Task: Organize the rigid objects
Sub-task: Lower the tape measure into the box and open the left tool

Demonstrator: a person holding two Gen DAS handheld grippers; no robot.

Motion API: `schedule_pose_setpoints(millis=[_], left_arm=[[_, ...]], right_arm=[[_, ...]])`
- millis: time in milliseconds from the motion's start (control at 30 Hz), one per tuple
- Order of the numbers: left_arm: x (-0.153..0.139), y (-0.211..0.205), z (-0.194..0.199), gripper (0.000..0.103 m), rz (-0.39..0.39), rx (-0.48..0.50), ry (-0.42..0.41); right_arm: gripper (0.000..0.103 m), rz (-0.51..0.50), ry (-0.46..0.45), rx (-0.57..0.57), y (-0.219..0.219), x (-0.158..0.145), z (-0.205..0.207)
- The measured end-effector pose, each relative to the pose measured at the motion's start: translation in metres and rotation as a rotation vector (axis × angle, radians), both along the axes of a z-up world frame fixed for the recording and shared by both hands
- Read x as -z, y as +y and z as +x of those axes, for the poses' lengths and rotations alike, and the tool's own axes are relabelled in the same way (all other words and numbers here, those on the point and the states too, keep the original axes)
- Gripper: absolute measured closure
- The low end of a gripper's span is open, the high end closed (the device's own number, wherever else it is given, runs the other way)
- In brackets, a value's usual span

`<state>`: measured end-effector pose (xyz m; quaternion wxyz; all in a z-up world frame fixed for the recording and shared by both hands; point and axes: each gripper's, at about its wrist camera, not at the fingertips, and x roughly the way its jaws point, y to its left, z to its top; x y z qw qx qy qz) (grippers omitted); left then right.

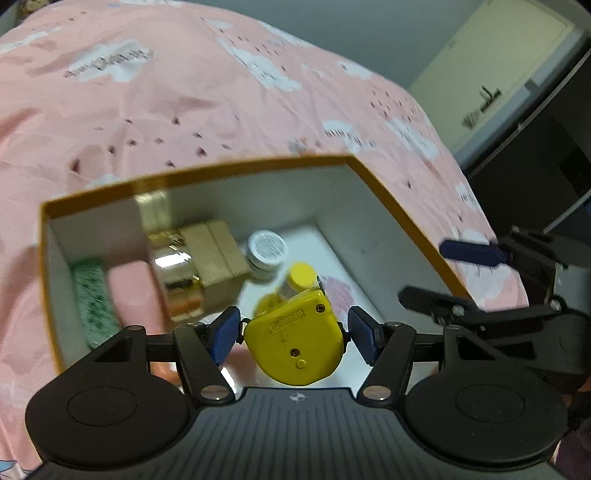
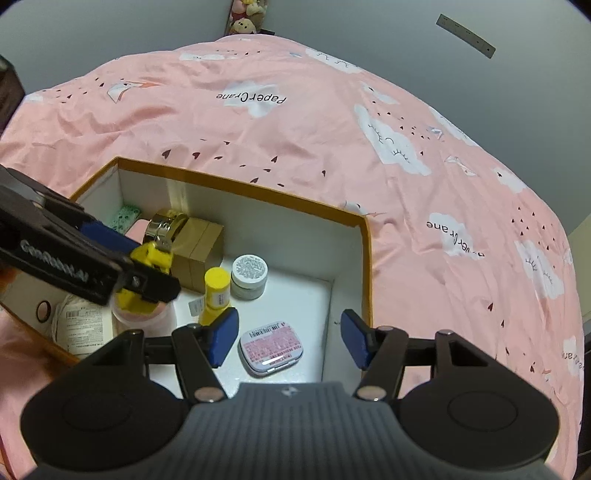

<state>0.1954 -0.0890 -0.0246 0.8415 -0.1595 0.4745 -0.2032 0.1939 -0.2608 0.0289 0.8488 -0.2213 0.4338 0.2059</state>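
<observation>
Pink cloud-print bedspread – grey wall behind, plush toys beyond.

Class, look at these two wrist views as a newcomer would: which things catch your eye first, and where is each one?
First comes the yellow tape measure, held between the pads of the left tongs above the open orange-rimmed box. Next is the pink cloud-printed bedspread under and around the box. Inside, a pink tin lies flat on the box floor, below the open right tongs.
</observation>
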Motion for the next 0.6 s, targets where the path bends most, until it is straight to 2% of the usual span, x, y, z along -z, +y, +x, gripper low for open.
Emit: schedule_pose_setpoints(millis=[100, 300, 433, 600], left_arm=[[0.003, -0.015, -0.002, 0.029, -0.001, 0.048, 0.017], [0.015, -0.035, -0.001, 0.029, 0.080, 0.110, 0.047], [0.013, -0.048, -0.001, 0.029, 0.150, 0.157, 0.009], [0.007, -0.067, -0.005, 0.029, 0.232, 0.206, -0.057]], right_arm=[[0.042, 0.019, -0.002, 0.013, -0.006, 0.003, -0.001], [0.044, -0.009, -0.008, 0.015, -0.017, 0.014, -0.005], [0.044, 0.007, -0.034, 0.033, -0.028, 0.011, -0.004], [0.043, 0.022, -0.013, 0.030, -0.029, 0.010, 0.001]])
